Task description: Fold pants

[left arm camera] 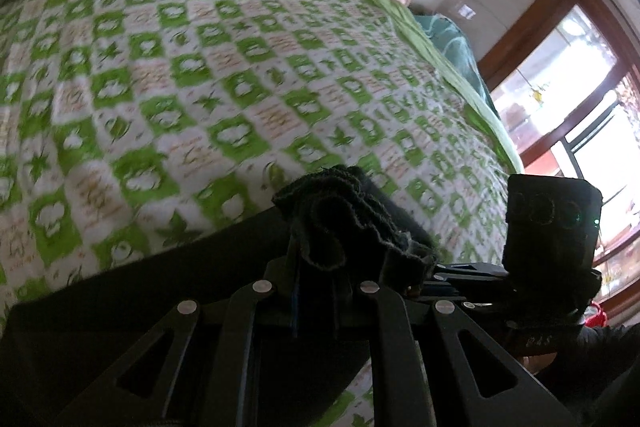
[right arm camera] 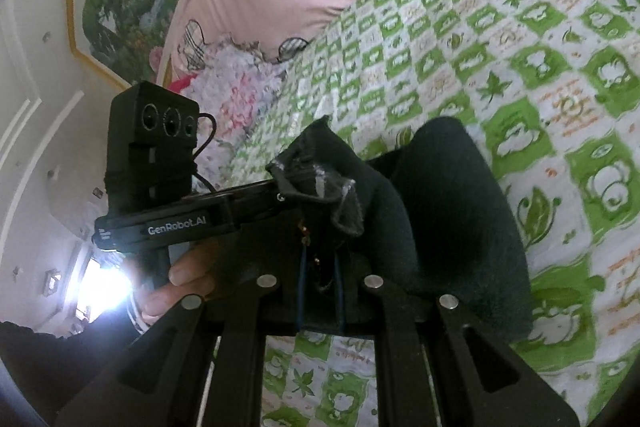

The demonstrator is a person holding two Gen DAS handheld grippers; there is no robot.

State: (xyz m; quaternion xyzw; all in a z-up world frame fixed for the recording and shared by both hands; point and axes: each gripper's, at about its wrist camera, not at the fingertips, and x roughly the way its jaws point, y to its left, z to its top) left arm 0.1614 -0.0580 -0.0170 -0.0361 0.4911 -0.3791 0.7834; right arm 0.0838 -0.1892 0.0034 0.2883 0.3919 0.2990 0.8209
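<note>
Both claws, left claw point(left arm camera: 320, 259) and right claw point(right arm camera: 320, 227), pinch the dark pants point(right arm camera: 440, 211).

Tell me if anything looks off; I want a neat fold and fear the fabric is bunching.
The dark fabric pants are crumpled into ruffled wads where the left gripper and right gripper pinch them, above the green-and-white checked bedsheet. The edges aren't flat or aligned. Nothing looks damaged or spilled.

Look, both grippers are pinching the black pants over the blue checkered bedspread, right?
Not quite: the bedspread is green and white checkered, not blue, as the left wrist view shows. The left gripper and the right gripper do both pinch the black pants.
</note>
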